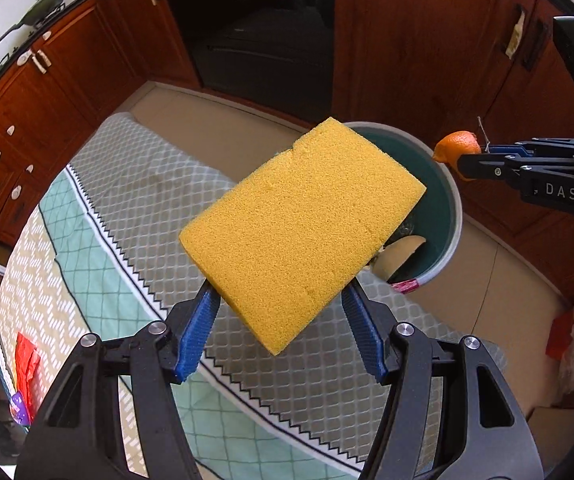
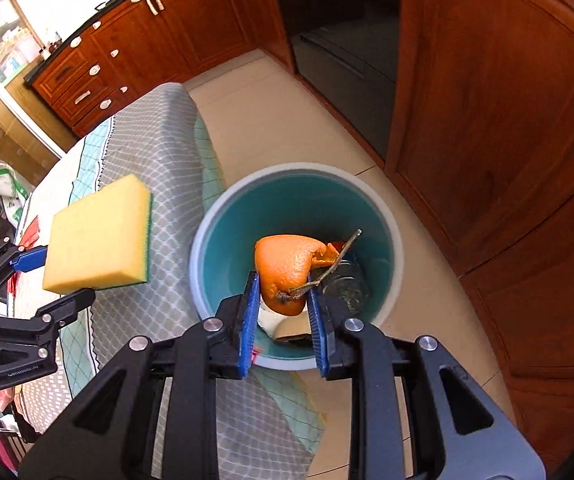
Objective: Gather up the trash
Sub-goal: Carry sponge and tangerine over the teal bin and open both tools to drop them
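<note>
Trash is carried in both grippers above a teal bin (image 2: 215, 232) standing on the tiled floor beside a cloth-covered table (image 2: 159, 148). A yellow sponge (image 1: 303, 232) with a green scouring layer is clamped across its short width between the blue pads of the left gripper (image 1: 281, 328), whose jaws are spread fairly wide to take it. The sponge's long axis is seen running away from the gripper, its far end tilted up and toward the bin, its broad yellow face turned to the wrist camera. An orange peel (image 2: 287, 272) with a dry twig attached is pinched in the nearly closed right gripper (image 2: 283, 316), directly over the bin's mouth, where other scraps already lie. The peel's pointed end is directed up and away from the pads. For a clean drop, the peel is best released where it hangs; the sponge, seemingly over the table edge, should first be brought fully over the rim and tipped downward, lest it catch the rim.
</note>
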Demonstrator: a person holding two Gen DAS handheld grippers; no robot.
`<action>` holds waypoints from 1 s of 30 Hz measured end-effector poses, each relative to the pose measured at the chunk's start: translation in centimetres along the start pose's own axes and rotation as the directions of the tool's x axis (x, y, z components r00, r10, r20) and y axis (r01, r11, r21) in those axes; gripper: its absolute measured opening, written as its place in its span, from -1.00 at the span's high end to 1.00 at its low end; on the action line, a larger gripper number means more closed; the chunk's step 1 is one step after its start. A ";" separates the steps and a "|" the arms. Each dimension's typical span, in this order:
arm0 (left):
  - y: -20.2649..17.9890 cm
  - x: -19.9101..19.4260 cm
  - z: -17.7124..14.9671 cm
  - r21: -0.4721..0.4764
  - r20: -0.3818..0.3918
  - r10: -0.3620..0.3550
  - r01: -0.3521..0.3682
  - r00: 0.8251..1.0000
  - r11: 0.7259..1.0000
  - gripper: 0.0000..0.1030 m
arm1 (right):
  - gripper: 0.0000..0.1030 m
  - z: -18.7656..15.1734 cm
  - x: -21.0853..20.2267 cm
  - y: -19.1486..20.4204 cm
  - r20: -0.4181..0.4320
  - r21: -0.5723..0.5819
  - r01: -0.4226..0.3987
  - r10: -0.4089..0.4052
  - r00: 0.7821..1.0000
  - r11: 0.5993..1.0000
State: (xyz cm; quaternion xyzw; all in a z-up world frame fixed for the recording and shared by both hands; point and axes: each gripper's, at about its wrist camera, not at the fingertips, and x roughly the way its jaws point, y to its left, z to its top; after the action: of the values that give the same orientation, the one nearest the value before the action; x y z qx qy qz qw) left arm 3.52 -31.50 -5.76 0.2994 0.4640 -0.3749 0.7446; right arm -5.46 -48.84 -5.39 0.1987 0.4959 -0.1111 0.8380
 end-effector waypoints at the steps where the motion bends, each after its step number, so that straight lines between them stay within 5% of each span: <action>1: -0.8 0.4 0.5 0.012 -0.009 -0.007 0.007 1.000 1.000 -0.24 | 0.56 -0.1 0.0 -0.5 -0.002 0.004 -0.001 0.001 1.000 1.000; 13: -7.7 5.2 4.5 0.100 -0.085 -0.048 0.056 0.995 0.993 -0.30 | 0.56 0.5 0.5 -5.0 -0.015 0.051 0.009 -0.008 1.000 0.999; 30: -6.4 5.7 2.9 0.002 -0.098 -0.097 0.098 0.990 0.995 -0.54 | 0.54 1.1 4.8 -5.2 -0.107 0.035 -0.007 0.011 0.994 0.999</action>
State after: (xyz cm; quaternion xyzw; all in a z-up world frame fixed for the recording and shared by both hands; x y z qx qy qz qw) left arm 1.12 -38.84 -10.50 0.2970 0.5125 -0.3974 0.7009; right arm -4.22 -53.94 -10.29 0.2212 0.5374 -0.1050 0.8070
